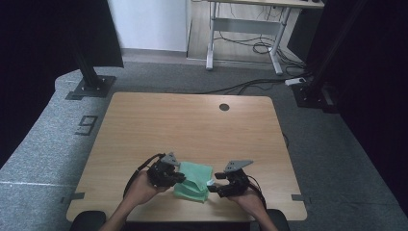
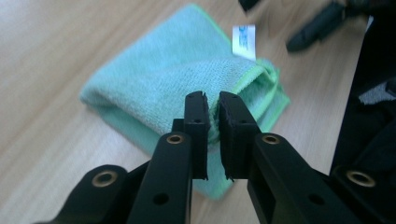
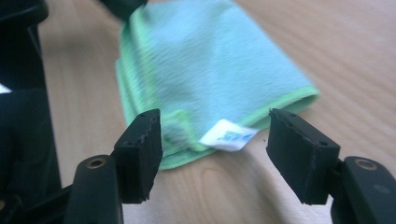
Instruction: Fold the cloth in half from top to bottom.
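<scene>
A folded green microfibre cloth with a white label lies near the front edge of the wooden table. My left gripper comes at it from the left, its jaws nearly together and pinching a raised fold of the cloth. On the cloth's right side my right gripper stands open. The labelled corner of the cloth lies between its jaws, and neither pad touches it. In the high view the left gripper and the right gripper flank the cloth.
A round cable hole sits at the table's far edge. Bare tabletop stretches beyond the cloth. On the floor behind stand black stand bases and a desk frame with cables.
</scene>
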Demonstrator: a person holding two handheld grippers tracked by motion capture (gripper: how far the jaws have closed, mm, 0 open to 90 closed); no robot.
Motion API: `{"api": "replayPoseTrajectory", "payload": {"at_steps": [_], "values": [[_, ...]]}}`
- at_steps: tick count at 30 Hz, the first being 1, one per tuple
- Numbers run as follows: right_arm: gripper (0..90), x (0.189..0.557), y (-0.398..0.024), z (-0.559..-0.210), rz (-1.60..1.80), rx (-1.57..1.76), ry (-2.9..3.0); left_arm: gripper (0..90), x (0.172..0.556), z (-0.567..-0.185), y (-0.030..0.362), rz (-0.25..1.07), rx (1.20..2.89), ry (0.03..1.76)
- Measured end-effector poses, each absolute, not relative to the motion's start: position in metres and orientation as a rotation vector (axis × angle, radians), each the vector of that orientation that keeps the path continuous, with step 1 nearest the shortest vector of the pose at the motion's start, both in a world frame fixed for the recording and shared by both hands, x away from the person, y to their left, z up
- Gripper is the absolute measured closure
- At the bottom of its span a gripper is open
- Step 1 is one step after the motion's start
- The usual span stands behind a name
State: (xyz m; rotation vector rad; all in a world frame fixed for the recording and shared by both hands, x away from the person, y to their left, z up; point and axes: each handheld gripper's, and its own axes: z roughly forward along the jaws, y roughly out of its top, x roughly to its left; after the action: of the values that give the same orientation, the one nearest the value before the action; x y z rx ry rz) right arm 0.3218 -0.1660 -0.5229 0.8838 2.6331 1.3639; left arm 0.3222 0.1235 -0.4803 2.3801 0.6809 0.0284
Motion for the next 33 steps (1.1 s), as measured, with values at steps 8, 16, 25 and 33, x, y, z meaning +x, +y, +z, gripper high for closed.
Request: {"api": "replayPoseTrajectory", "payload": {"at_steps": [8, 16, 25, 33], "values": [[29.4, 0.325, -0.163, -0.523, 1.301, 0.931, 2.565, 58.4, 0.315, -0.478, 0.140, 0.069, 2.345, 0.678], [23.8, 0.335, -0.139, -0.524, 1.232, 0.940, 2.530, 29.4, 0.344, -0.480, 0.132, 0.179, 2.225, 0.810], [20.2, 0.326, -0.131, -0.537, 1.116, 0.914, 2.585, 20.7, 0.333, -0.519, 0.131, 0.189, 2.386, 0.849], [19.8, 0.316, -0.139, -0.541, 1.094, 0.914, 2.594, 19.7, 0.324, -0.522, 0.136, 0.198, 2.389, 0.856]]}}
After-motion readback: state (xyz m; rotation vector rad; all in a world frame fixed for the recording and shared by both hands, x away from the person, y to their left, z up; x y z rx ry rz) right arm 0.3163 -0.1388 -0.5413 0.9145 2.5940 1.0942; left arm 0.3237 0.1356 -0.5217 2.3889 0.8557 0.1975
